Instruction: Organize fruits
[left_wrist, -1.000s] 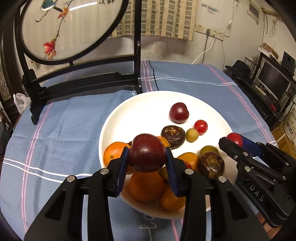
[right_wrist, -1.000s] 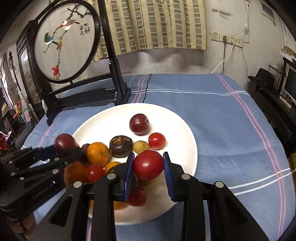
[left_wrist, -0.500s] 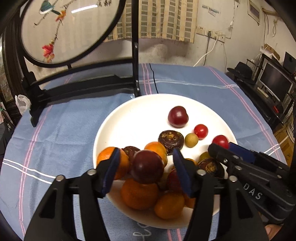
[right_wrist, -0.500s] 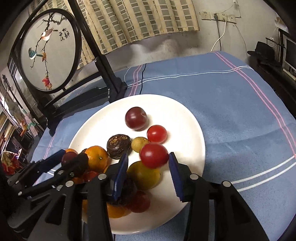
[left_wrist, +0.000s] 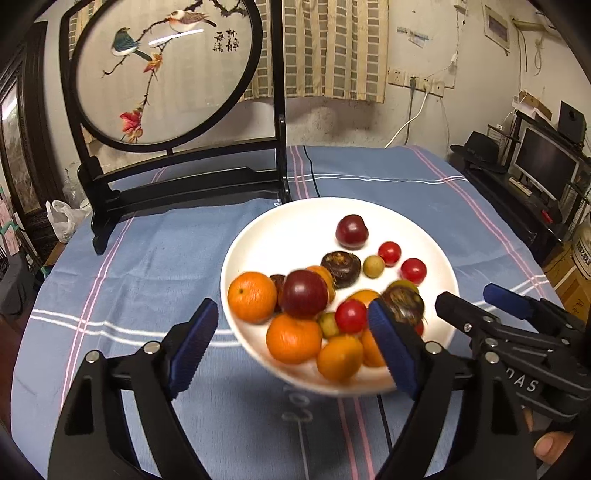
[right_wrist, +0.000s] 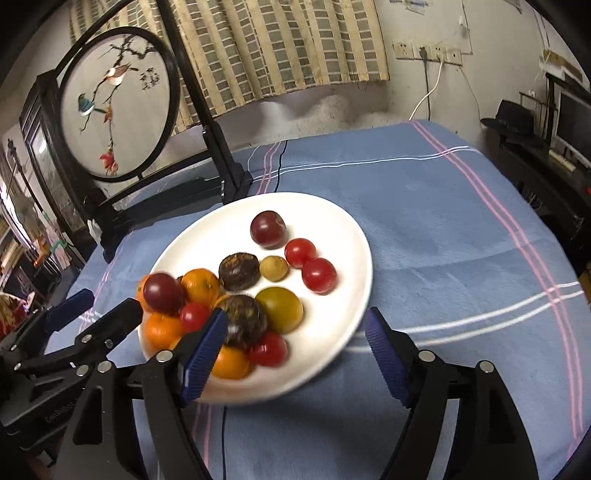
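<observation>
Both spread grippers (left_wrist: 293, 339) (right_wrist: 297, 341) hover before the fruit plate (left_wrist: 280, 225).

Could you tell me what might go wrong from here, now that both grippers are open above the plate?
1. The dark red plum sits on top of the piled oranges and may roll off the heap.
2. The heap crowds the near rim of the white plate; a nudge could send an orange onto the blue tablecloth.
3. The left gripper and right gripper hover close together, so their fingers could knock each other or the pile.
</observation>
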